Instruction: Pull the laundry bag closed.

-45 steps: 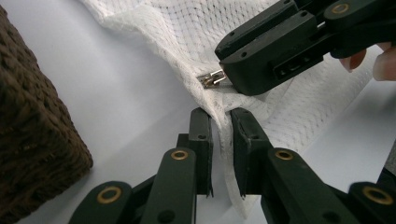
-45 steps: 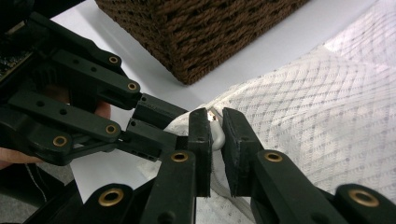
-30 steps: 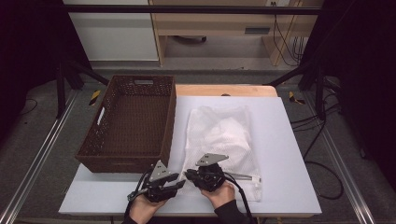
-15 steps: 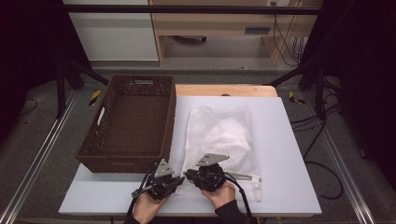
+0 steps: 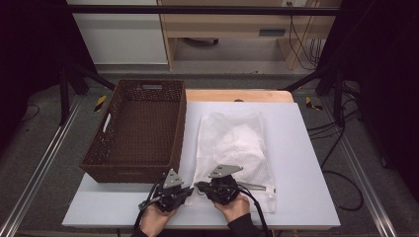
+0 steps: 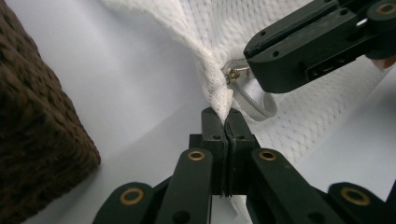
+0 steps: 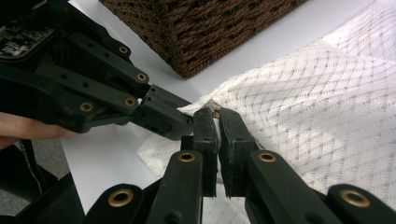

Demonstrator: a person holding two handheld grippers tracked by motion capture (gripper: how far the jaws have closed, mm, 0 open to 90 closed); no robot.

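At table's near edge, beside the wicker basket, left gripper is clamped on the white mesh bag's corner; right gripper pinches its zipper pull (jaws nearly closed).

A wicker basket sits on the left half of the table, its far end near the table's back edge. Just to its right, a mesh laundry bag lies flat at the table's middle, reaching toward the front edge. At the bag's front-left corner, by the basket's front-right corner, the left gripper and right gripper meet tip to tip, both on the bag's edge.
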